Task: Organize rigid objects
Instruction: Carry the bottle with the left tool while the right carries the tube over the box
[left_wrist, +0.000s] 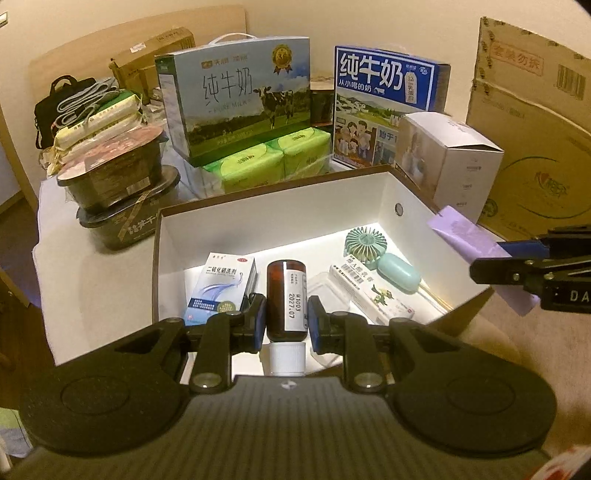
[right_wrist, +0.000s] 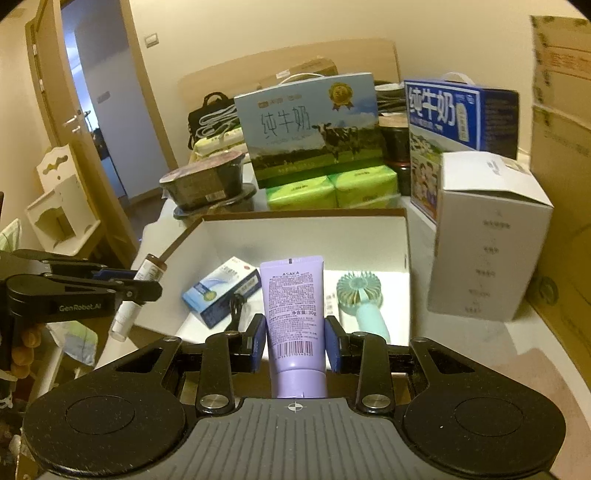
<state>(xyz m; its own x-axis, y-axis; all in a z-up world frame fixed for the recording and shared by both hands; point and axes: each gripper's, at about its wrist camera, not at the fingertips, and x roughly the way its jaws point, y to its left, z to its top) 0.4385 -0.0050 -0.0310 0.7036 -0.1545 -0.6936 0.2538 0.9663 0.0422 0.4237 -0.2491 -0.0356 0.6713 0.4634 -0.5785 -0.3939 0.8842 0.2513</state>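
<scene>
Brown bottle and purple tube, both above white box.

Brown bottle: label read "M1003" and "2027.07".
Purple tube: carried "ASAKA" and "30g".
Left gripper: arm was marked "GenRobot.AI".
Milk carton: showed "纯牛奶".
Blue carton: read "纯牛奶".

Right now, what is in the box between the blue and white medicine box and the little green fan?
In the left wrist view, the brown bottle held by the left tool and a long white carton sit between the medicine box and the fan.
</scene>
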